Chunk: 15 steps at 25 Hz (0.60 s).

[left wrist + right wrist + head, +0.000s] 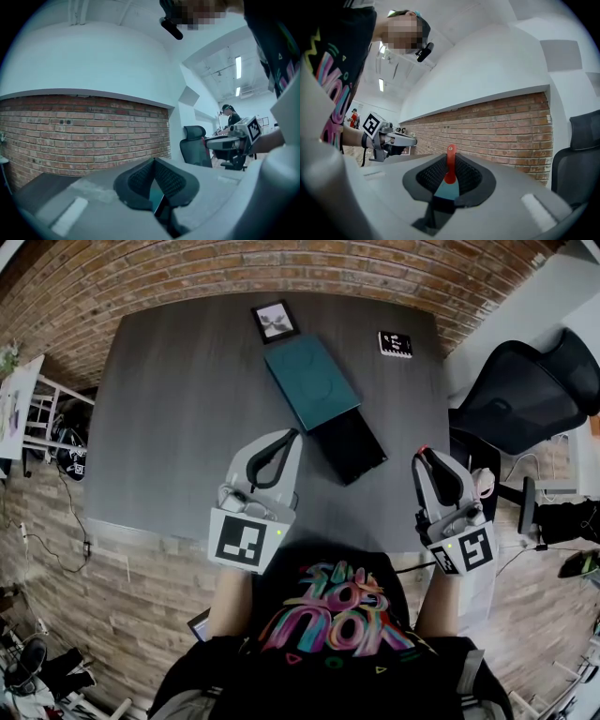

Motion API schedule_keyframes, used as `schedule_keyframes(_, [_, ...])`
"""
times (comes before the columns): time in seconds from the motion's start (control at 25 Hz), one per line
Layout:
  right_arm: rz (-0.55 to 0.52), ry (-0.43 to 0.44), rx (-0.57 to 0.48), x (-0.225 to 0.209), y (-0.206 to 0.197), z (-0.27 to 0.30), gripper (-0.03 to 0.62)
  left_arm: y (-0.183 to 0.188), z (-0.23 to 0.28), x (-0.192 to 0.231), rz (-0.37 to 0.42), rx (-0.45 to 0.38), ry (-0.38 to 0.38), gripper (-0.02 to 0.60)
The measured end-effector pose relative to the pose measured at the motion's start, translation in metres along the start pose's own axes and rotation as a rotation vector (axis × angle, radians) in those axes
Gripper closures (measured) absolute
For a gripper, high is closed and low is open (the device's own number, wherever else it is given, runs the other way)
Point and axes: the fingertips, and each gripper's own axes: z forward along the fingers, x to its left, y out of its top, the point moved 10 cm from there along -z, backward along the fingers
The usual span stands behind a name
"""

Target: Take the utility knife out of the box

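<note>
**Fig. Removal of the knife, late stage.** The slim red utility knife [449, 165], of which only a narrow red end with a small hole shows, stands clamped between the ribbed black pads of the right gripper [450, 161] and juts out past their tips. In the head view it is a small red spot [424, 450] at the tip of the right gripper [424, 457], clear of the box and to the right of it, over the table's right edge.

The box lies apart from the knife. Its flat teal cardboard sleeve [309, 381] rests on the dark grey table [169, 409], with the black inner tray [349, 446] drawn out toward the person. No views show what is inside the tray.

The left gripper [292, 434] is held level just to the left of the tray's near end. Its jaws are closed tip to tip on nothing [153, 161], and it is well apart from the knife.

Judged state: the extraction proper appears done, since the knife is out of the box and held. At most, setting the knife down or closing the box may be left.
</note>
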Motion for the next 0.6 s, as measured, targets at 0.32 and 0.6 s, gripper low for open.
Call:
schedule_keyframes(0.32, [0.007,-0.002,0.007,-0.002,-0.0027,0.0024,0.542,-0.0048,0.0046,0.0011,-0.005,0.016,-0.011,0.58])
schedule_keyframes(0.6, [0.002,0.006,0.002,-0.0023,-0.0082,0.0073,0.542,-0.0095,0.0089,0.0042,0.004,0.027,-0.01,0.58])
